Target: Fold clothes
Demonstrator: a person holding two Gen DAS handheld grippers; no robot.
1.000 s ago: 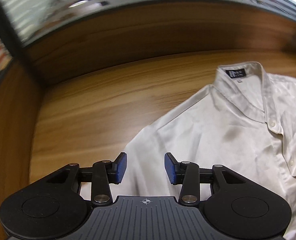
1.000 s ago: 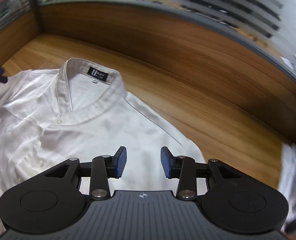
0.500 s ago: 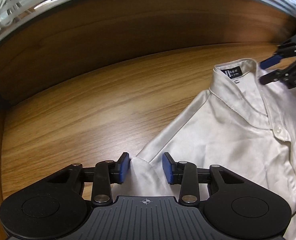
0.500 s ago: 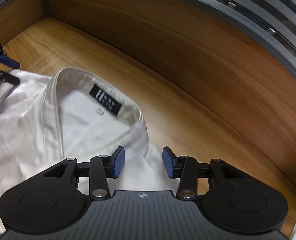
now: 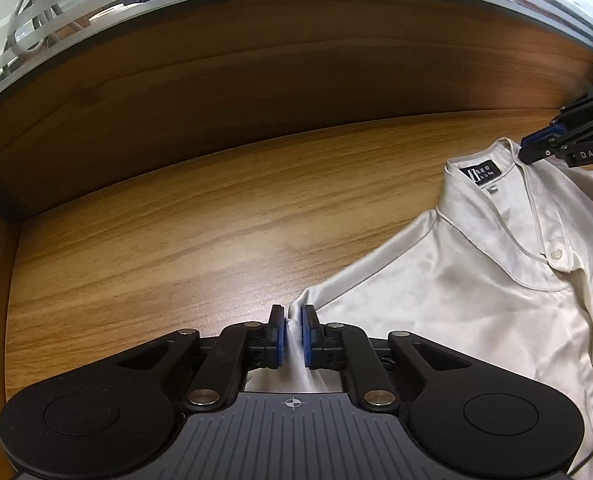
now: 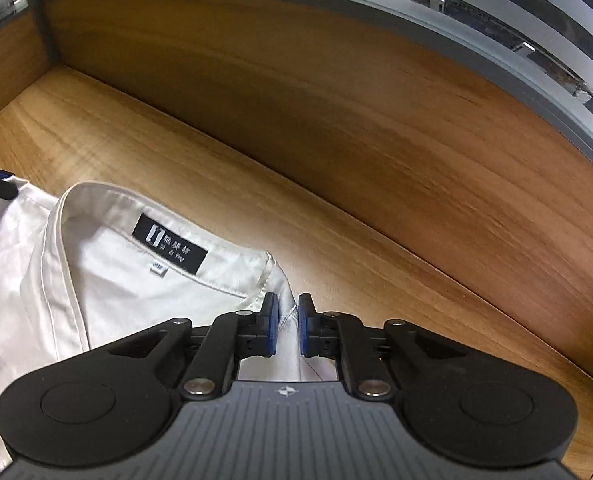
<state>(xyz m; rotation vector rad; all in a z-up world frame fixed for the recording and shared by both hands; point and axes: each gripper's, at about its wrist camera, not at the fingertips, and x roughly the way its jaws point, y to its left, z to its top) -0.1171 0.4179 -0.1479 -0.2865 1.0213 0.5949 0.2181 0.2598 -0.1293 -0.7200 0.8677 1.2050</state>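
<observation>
1. Left gripper (image 5: pixel 292 334). Blue pads closed down on a pinch of white cloth at the outer shoulder point of the shirt (image 5: pixel 456 300), where the sleeve seam begins. Cloth runs back between the fingers toward the camera.

2. Right gripper (image 6: pixel 283 330). Pads likewise clenched on a fold of white cloth, here at the shoulder seam just beside the end of the collar (image 6: pixel 96 216). In the left view its dark tip (image 5: pixel 536 146) shows at the far side of the collar.

3. Shirt. White, satiny, lying face up on the wooden table (image 5: pixel 176 240), button placket (image 5: pixel 554 254) closed at the neck. From the left gripper the body spreads to the right and away; from the right gripper it spreads to the left. The shoulder line is the axis joining the two grips, with the collar between them but much nearer the right grip.

4. Black label (image 6: pixel 170 244), inside the collar back, just beyond the right fingers.

5. Table, bare wood beyond the shirt, ending at a dark wooden back panel (image 6: pixel 336 100).

6. Judgement: both grips sit on the top edge of the garment, so a lift or drag would carry the shoulder line as one edge. The left grip is at the outer end, the right is inboard; uneven pull could skew the cloth.
</observation>
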